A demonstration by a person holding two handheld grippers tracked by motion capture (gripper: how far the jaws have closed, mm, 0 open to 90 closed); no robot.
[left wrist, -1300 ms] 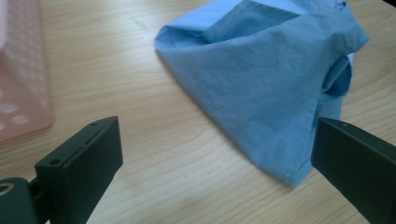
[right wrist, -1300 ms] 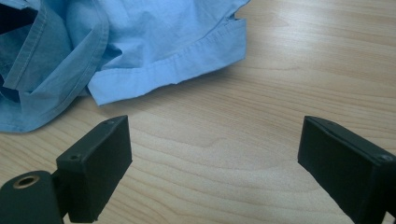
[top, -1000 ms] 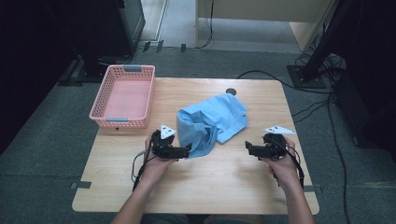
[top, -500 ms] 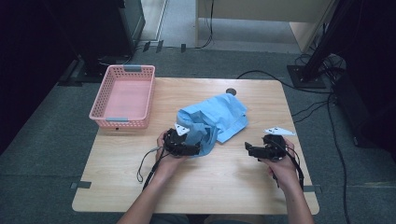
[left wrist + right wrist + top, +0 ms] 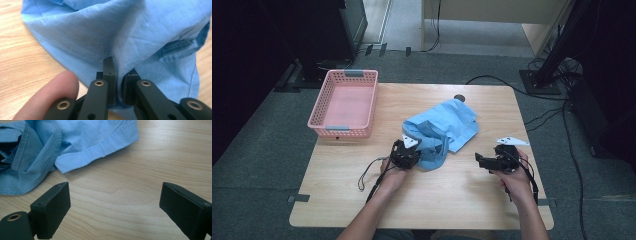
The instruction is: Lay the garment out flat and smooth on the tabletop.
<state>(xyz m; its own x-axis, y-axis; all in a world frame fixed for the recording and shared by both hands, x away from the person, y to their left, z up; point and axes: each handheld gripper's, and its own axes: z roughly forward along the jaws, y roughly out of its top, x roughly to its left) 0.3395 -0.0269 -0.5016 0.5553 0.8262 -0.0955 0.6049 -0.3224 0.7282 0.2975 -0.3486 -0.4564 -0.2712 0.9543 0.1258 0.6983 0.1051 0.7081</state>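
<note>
— Since the earlier frame, left gripper (image 5: 412, 159) has slid right onto the blue shirt (image 5: 443, 128); its jaws have just been closing and are now pinching a fold of cloth.

— Shirt's place?

— Lying crumpled mid-frame on the table (image 5: 362, 200), right of the pink basket (image 5: 343, 104).

— Right gripper (image 5: 479, 161)?

— Sitting lower right, jaws gaping wide over bare wood, holding nothing, just beside the shirt's hem.

Pink basket (image 5: 343, 102) at the wooden table's (image 5: 447, 200) far-left corner
</note>
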